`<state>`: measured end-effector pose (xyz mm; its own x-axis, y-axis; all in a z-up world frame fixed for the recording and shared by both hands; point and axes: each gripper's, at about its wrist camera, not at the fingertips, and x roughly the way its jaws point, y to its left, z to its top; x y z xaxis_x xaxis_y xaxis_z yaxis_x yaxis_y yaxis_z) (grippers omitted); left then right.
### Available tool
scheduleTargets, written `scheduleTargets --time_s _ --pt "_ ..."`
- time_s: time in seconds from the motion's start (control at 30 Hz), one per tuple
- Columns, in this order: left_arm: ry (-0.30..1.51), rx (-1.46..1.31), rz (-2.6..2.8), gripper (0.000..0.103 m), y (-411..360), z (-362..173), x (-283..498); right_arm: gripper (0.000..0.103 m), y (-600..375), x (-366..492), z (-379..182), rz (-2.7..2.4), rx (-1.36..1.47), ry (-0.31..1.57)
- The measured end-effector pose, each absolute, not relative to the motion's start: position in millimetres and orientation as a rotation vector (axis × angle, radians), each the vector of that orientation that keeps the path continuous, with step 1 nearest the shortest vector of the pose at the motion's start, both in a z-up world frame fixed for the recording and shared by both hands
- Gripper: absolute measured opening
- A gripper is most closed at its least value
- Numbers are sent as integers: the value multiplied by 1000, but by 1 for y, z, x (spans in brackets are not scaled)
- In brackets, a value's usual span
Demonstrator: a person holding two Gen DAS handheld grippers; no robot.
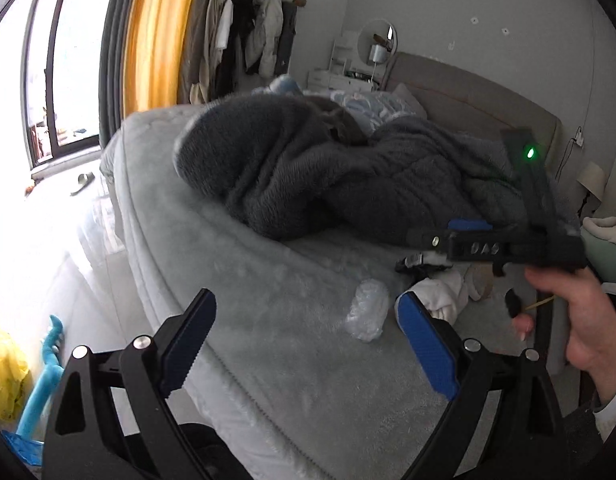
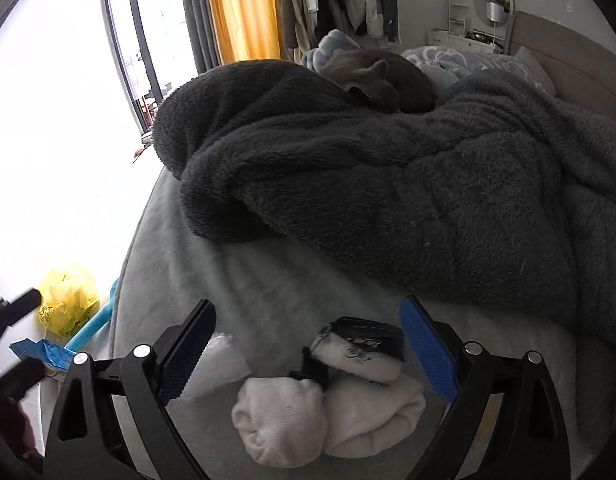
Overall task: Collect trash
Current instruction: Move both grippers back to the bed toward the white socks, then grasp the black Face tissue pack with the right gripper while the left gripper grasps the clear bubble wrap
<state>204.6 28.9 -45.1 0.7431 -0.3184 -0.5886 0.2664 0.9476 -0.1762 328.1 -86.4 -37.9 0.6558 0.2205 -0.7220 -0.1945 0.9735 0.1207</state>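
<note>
Two grippers hover over a pale plush bed [image 1: 292, 360], both spread wide and empty: left gripper [image 1: 308, 340], right gripper [image 2: 308, 344]. Crumpled clear plastic [image 1: 367, 311] lies beside white socks [image 2: 327, 416], below a heaped grey blanket [image 2: 387, 184].

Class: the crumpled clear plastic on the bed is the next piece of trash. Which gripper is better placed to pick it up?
Left. The left gripper is open, with the crumpled clear plastic just ahead; the right gripper faces rolled socks.
</note>
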Motion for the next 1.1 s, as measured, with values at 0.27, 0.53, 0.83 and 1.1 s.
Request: scheduleTargets --time_s 0.27,0.53,0.83,1.1 --pt "712 -40 -409 92 0 -72 233 94 -108 349 -45 204 99 861" --pt "768 -31 -471 87 -28 -97 259 94 -115 363 -62 188 140 927" --pt "841 -96 -496 64 -38 -117 274 94 -134 375 -78 205 271 966" --pt "900 -94 -486 49 -50 -125 275 94 -134 376 -85 199 264 1000"
